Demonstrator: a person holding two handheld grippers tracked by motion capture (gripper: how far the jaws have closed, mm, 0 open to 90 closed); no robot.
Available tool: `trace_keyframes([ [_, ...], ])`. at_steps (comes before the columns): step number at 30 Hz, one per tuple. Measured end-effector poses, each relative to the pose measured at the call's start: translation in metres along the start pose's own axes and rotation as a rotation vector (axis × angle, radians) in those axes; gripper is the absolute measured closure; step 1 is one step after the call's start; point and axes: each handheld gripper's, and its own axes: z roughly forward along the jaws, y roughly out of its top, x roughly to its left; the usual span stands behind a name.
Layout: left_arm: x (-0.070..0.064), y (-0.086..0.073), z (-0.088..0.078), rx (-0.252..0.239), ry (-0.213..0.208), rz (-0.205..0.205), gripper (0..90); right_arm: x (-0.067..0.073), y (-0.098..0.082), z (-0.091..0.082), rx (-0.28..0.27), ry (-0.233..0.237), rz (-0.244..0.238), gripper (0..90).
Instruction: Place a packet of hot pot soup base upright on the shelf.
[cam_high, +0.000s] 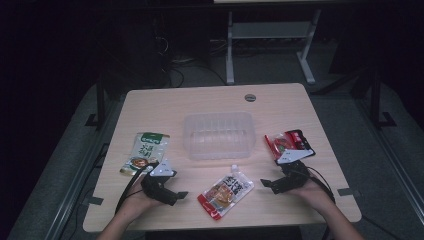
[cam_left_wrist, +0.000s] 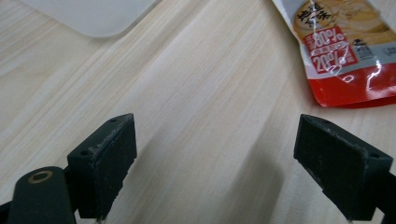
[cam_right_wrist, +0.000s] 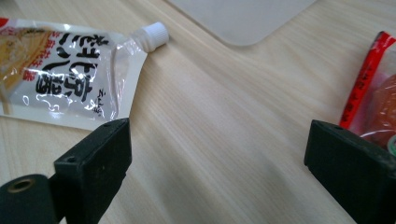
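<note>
Nearest the camera, at the bottom of the high view, the person's two forearms come in over the near edge of the table (cam_high: 210, 102), a pale wood-grain top. The left hand holds the left gripper (cam_high: 181, 194) low over the board, jaws spread and pointing toward the centre — nothing lies between them, and the left gripper view shows bare wood in the gap. The right hand holds the right gripper (cam_high: 266, 184) likewise released, jaws wide apart and aimed inward, with bare wood between the pads in the right gripper view.

Between the two grippers, flat on the table and apart from both, lies the spouted pouch (cam_high: 225, 191): white and red, printed with black characters, its white screw cap (cam_right_wrist: 150, 35) pointing toward the clear plastic tub (cam_high: 218, 135). The tub stands open-side up at the middle of the table, beyond the pouch.

A green-and-white packet (cam_high: 145, 151) lies flat to the left, just beyond the left gripper's grey plate. A red packet (cam_high: 289, 145) lies to the right of the tub, just beyond the right gripper; its red edge shows beside the right jaw in the right gripper view.

A grey round grommet (cam_high: 250, 97) sits in the far part of the tabletop.
</note>
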Motion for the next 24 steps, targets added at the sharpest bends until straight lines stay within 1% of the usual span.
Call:
trace_keyframes([
  [2, -0.001, 0.001, -0.001, -0.003, -0.001, 0.003, 12.6, -0.001, 0.001, -0.003, -0.003, -0.006, -0.006, 7.2],
  [3, -0.001, 0.001, -0.001, -0.011, -0.004, -0.005, 12.7, -0.001, 0.002, -0.004, -0.007, -0.011, -0.011, 7.7],
  [5, -0.002, 0.003, -0.003, -0.016, -0.008, -0.009, 13.0, -0.002, 0.004, -0.008, -0.005, -0.012, -0.006, 12.7],
  [6, -0.002, 0.004, -0.004, -0.02, -0.01, -0.014, 13.2, -0.003, 0.005, -0.01, -0.004, -0.015, -0.01, 13.0],
  [7, -0.002, 0.005, -0.005, -0.014, -0.009, -0.011, 13.3, -0.004, 0.007, -0.012, -0.008, -0.023, -0.009, 13.5],
  [8, -0.002, 0.006, -0.005, -0.017, -0.009, -0.014, 13.4, -0.005, 0.008, -0.014, -0.014, -0.027, -0.001, 14.7],
  [11, -0.001, 0.008, -0.007, -0.02, -0.007, -0.018, 13.6, -0.011, 0.01, -0.021, -0.027, -0.038, 0.01, 21.7],
  [12, -0.001, 0.008, -0.008, -0.017, -0.008, -0.015, 13.8, -0.014, 0.011, -0.022, -0.032, -0.034, 0.017, 24.4],
  [13, -0.002, 0.007, -0.007, -0.023, -0.009, -0.018, 13.9, -0.017, 0.012, -0.024, -0.029, -0.038, 0.03, 28.7],
  [15, -0.002, 0.006, -0.009, -0.013, -0.003, -0.011, 13.9, -0.021, 0.015, -0.025, -0.029, -0.054, 0.043, 35.6],
  [16, -0.001, 0.005, -0.01, -0.017, -0.001, -0.013, 13.9, -0.023, 0.016, -0.026, -0.019, -0.056, 0.052, 38.4],
  [17, -0.001, 0.004, -0.01, -0.018, -0.003, -0.021, 13.9, -0.025, 0.018, -0.026, -0.019, -0.065, 0.056, 42.7],
  [18, 0.0, 0.003, -0.012, -0.012, -0.002, -0.013, 13.9, -0.026, 0.02, -0.026, -0.017, -0.071, 0.054, 47.2],
  [19, 0.0, 0.002, -0.012, -0.014, -0.001, -0.018, 13.9, -0.027, 0.021, -0.026, -0.018, -0.08, 0.062, 50.3],
  [20, 0.0, 0.002, -0.013, -0.019, 0.001, -0.023, 13.9, -0.029, 0.022, -0.026, -0.013, -0.083, 0.067, 55.2],
  [21, 0.0, 0.002, -0.013, -0.02, 0.0, -0.023, 13.9, -0.031, 0.024, -0.026, -0.006, -0.076, 0.064, 57.9],
  [22, 0.0, 0.002, -0.014, -0.018, 0.002, -0.023, 13.9, -0.033, 0.026, -0.025, 0.0, -0.08, 0.061, 62.1],
  [23, 0.0, 0.002, -0.014, -0.016, 0.002, -0.023, 13.9, -0.035, 0.028, -0.025, 0.01, -0.083, 0.066, 65.8],
  [24, 0.0, 0.002, -0.014, -0.016, 0.001, -0.023, 13.9, -0.038, 0.029, -0.024, 0.011, -0.082, 0.073, 67.7],
])
